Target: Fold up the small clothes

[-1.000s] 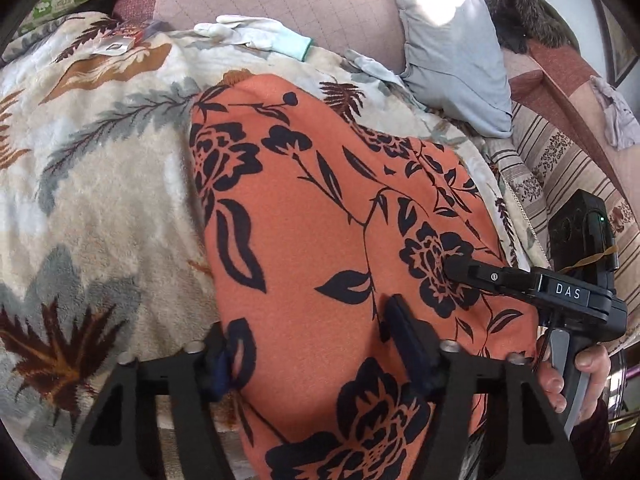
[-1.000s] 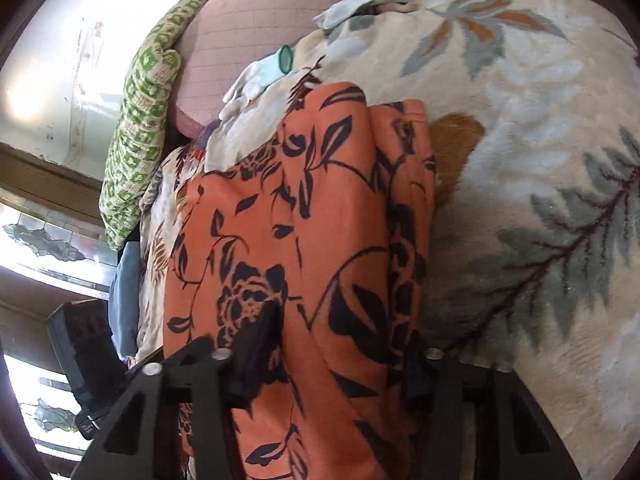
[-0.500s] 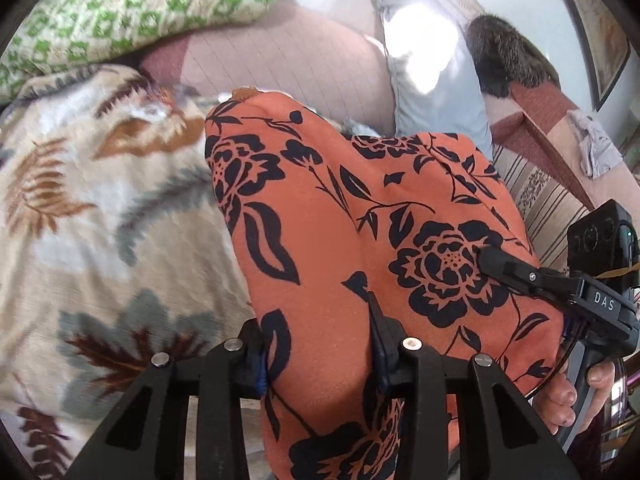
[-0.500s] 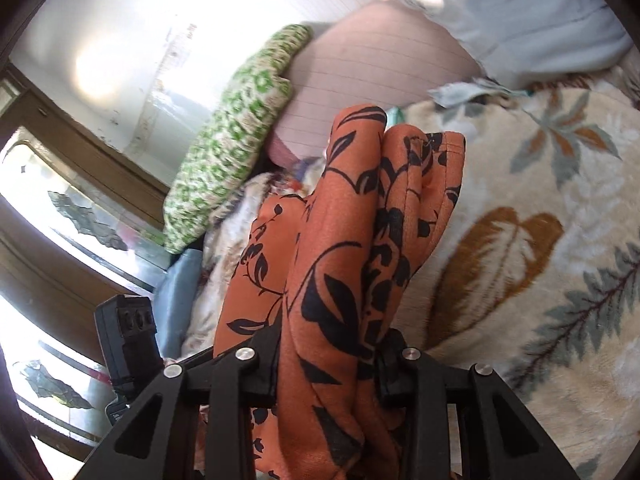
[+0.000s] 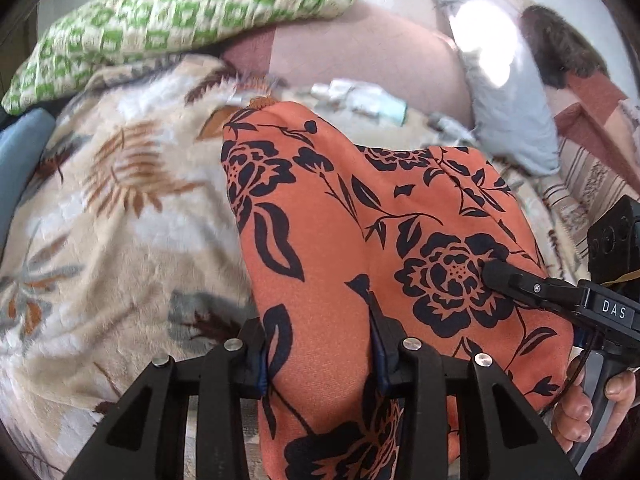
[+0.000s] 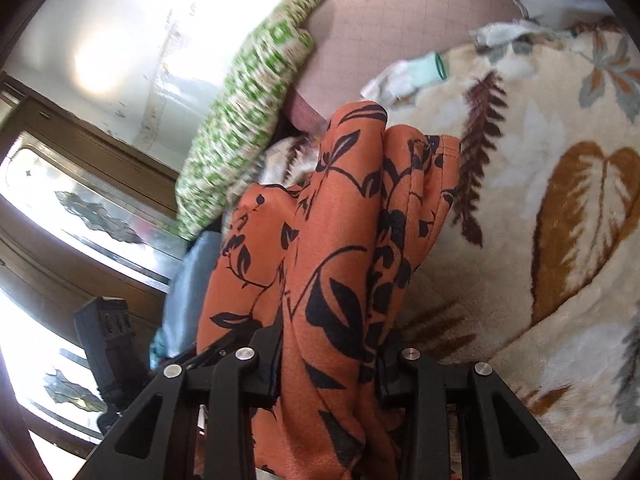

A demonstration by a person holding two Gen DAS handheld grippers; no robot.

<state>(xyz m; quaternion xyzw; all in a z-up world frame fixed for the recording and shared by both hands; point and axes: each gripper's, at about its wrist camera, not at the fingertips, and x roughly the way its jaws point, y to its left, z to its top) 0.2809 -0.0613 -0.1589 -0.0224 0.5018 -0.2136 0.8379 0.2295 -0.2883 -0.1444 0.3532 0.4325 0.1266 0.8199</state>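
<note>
An orange garment (image 5: 360,240) with a black flower print is held up off the leaf-patterned blanket (image 5: 100,240). My left gripper (image 5: 320,344) is shut on its near edge, with cloth bunched between the pads. In the same view my right gripper (image 5: 520,280) pinches the garment's right side, and a hand holds its handle. From the right wrist the orange garment (image 6: 340,260) hangs in folds from my right gripper (image 6: 328,364), which is shut on it. Beyond the cloth, the far end of the garment still droops toward the blanket (image 6: 540,240).
A green-and-white patterned pillow (image 5: 180,20), a pink cushion (image 5: 360,52) and a grey pillow (image 5: 500,92) line the back of the bed. Small pale clothes (image 6: 408,74) lie on the blanket near the cushion. A dark furry thing (image 5: 560,48) sits far right.
Both grippers closed on the orange garment and lifted it off the blanket, carrying it toward the pillows. The cloth now hangs bunched instead of lying flat.
</note>
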